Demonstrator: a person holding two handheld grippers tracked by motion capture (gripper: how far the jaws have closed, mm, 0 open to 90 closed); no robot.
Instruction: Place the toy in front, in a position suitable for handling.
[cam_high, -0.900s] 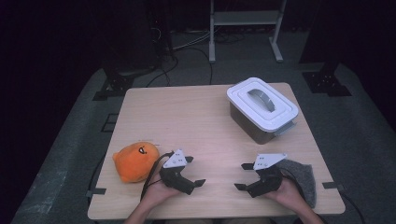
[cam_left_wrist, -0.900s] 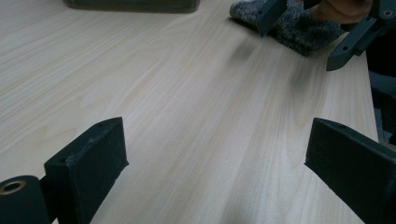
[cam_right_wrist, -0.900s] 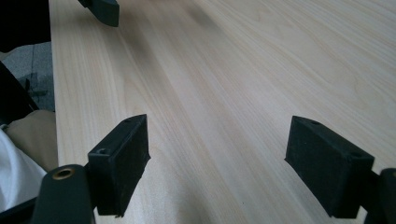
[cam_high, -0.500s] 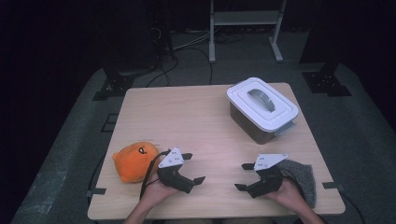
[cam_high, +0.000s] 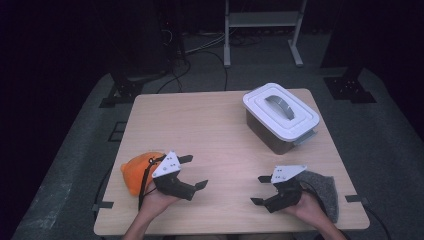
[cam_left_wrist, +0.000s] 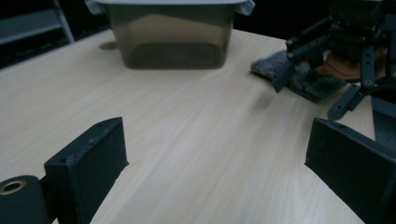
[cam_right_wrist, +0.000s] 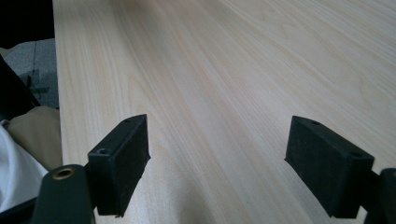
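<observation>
An orange plush toy (cam_high: 136, 170) lies at the table's front left. My left gripper (cam_high: 194, 171) hovers just right of it, jaws wide open and pointing right, nothing between them. A grey felt cloth (cam_high: 324, 189) lies at the front right, partly under the right hand. My right gripper (cam_high: 258, 190) sits left of the cloth, open and empty, pointing left. In the left gripper view the open left gripper (cam_left_wrist: 215, 154) faces the cloth (cam_left_wrist: 303, 79) and a lidded box (cam_left_wrist: 173, 42). The right gripper view has the open right gripper (cam_right_wrist: 215, 154) over bare wood.
A translucent grey box with a white handled lid (cam_high: 280, 114) stands at the back right of the wooden table (cam_high: 200, 125). Dark floor, cables and stand legs surround the table. The table's near edge runs just behind both hands.
The left gripper has drifted a little left and away from me, closer to the orange plush. The right gripper has stayed put. Both stay open.
</observation>
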